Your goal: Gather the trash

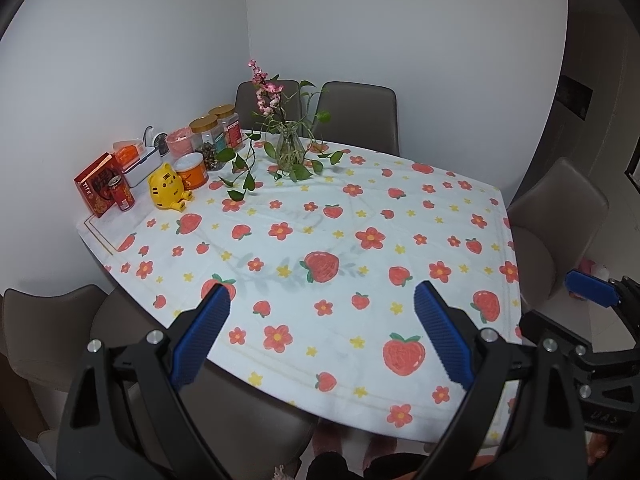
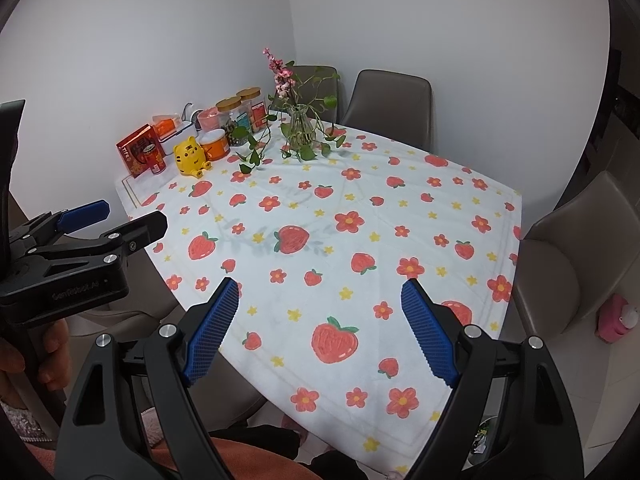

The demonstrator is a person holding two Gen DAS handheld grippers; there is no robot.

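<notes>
A table under a white strawberry-print cloth (image 1: 360,208) (image 2: 400,200) fills both views. At its far left corner stand a red drink can (image 1: 122,194) (image 2: 156,160) with an open top, a red box (image 1: 96,184) (image 2: 136,148), a yellow tiger figure (image 1: 168,190) (image 2: 191,157) and an orange tub (image 1: 192,172) (image 2: 214,145). My left gripper (image 1: 322,294) (image 2: 132,214) hovers open over the near table edge, holding nothing. My right gripper (image 2: 320,287) is open too, above the near right part of the cloth; one of its blue pads (image 1: 588,288) shows in the left wrist view.
Gold-lidded jars (image 1: 218,136) (image 2: 240,114) and a glass vase with trailing green leaves and pink blossoms (image 1: 290,148) (image 2: 302,130) stand at the back. Grey-brown chairs (image 1: 360,116) (image 2: 568,256) ring the table. A pink bottle (image 2: 616,318) sits on the floor at right.
</notes>
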